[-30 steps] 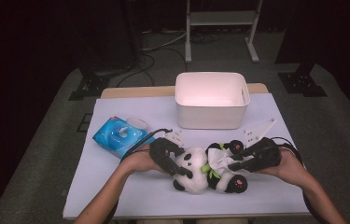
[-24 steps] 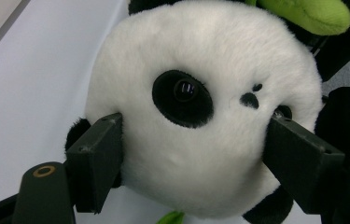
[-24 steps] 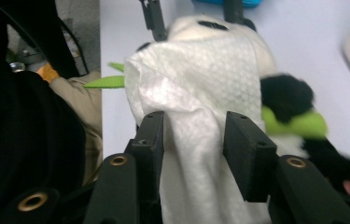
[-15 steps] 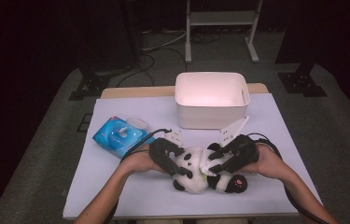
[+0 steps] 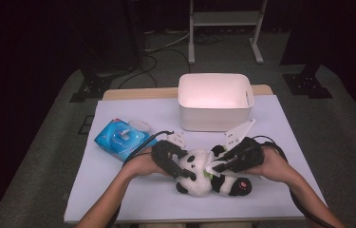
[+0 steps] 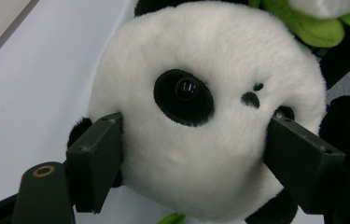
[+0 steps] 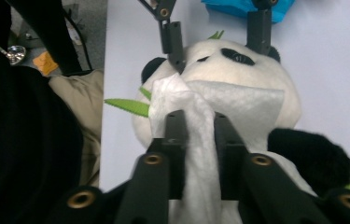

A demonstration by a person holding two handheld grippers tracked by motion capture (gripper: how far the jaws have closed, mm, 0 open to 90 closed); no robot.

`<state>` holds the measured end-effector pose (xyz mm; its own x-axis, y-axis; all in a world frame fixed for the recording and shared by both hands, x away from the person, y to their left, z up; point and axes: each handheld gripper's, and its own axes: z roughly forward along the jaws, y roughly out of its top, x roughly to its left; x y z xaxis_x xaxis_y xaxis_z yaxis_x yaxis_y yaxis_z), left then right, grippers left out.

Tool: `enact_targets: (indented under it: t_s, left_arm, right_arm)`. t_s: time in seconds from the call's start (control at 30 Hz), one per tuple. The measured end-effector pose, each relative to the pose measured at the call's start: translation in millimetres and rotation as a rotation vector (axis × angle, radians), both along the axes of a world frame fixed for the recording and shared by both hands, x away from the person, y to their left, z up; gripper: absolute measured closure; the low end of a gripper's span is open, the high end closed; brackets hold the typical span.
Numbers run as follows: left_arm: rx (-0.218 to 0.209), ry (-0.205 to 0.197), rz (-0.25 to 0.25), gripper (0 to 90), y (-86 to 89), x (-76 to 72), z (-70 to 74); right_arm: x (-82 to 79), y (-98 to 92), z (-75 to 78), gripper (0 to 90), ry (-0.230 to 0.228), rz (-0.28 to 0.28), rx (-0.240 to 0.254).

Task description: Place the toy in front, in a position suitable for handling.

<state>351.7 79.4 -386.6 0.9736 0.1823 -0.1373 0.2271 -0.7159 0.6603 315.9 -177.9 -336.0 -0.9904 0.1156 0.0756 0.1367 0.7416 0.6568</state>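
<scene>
A black-and-white panda plush [image 5: 195, 183] lies on the white table [image 5: 118, 199] near the front edge. My left gripper [image 5: 184, 172] is shut on the panda's head [image 6: 210, 93], one pad on each cheek. My right gripper [image 5: 214, 167] comes in from the right over the panda's body. Its jaws have just been closing and now pinch a white wipe [image 7: 238, 102], which drapes over the back of the panda's head [image 7: 256, 70]. The right gripper view looks past my right gripper [image 7: 200, 126] to the left gripper [image 7: 215, 42] on the far side of the head.
A white bin [image 5: 215, 97] stands behind the panda at the table's back. A blue pack of wipes [image 5: 123, 137] lies to the left, close to my left hand. Green plush leaves [image 7: 126, 106] stick out by the panda. Dark floor and stands surround the table.
My right hand has moved left, from beside the panda to over its body, and its jaws have closed on the wipe. The left gripper has kept still on the head.
</scene>
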Motion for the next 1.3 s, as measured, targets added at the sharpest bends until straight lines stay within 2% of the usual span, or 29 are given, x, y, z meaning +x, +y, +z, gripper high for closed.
enact_targets:
  t_s: [0.17, 0.43, 0.7, 0.83, 1.0, 1.07, 1.3]
  left_arm:
    - [0.0, 0.007, 0.011, 21.9, -0.5, 0.9, 0.1]
    - [-0.007, 0.018, 0.029, 21.0, -1.0, 2.9, -0.7]
    - [-0.011, 0.018, 0.026, 21.0, 0.3, 1.9, -1.6]
    - [-0.006, 0.018, 0.025, 20.9, 0.1, 2.1, -1.1]
    - [-0.005, 0.018, 0.021, 20.9, -0.3, 1.5, -0.9]
    - [-0.003, 0.017, 0.016, 20.9, -1.3, 0.2, -0.4]
    - [0.014, -0.001, 0.0, 20.9, -3.5, -2.0, 1.2]
  right_arm:
    - [-8.9, -12.2, -2.1, 81.9, -0.005, -0.003, -0.023]
    - [-22.2, -30.4, -7.4, 82.2, 0.021, -0.007, -0.056]
    - [-28.1, -50.5, -3.6, 82.2, 0.024, -0.034, -0.021]
    - [-30.3, -63.0, 0.6, 82.2, 0.011, -0.056, -0.016]
    - [-28.4, -76.8, -5.0, 82.1, 0.03, -0.087, -0.013]
    - [-25.9, -80.4, -9.3, 82.1, 0.05, -0.1, 0.0]
    - [-16.7, -72.1, -19.0, 82.2, 0.075, -0.079, 0.004]
